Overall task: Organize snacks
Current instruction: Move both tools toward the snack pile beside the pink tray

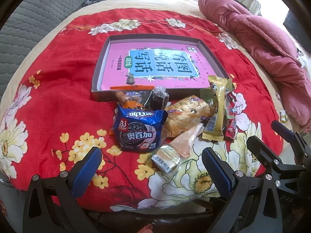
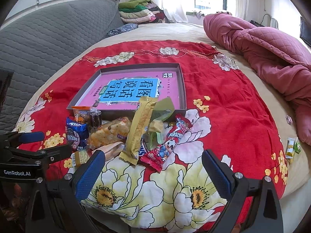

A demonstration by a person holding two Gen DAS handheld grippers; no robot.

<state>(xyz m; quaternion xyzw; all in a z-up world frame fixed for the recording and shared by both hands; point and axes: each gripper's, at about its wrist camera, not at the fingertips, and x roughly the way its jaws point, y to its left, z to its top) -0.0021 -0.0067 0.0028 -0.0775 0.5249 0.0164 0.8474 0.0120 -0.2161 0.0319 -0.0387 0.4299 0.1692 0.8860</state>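
Red floral cloth [image 1: 58,101], one tray [image 1: 101,71], two open hand-held grippers [image 1: 151,167].

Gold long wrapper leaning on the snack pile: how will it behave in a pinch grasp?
The gold wrapper looks like crinkly foil film, so it is probably light and may slip between pads. It leans on other packets, not flat, so a push would likely topple it. Its crimped ends look floppy; gripping mid-body seems safer.
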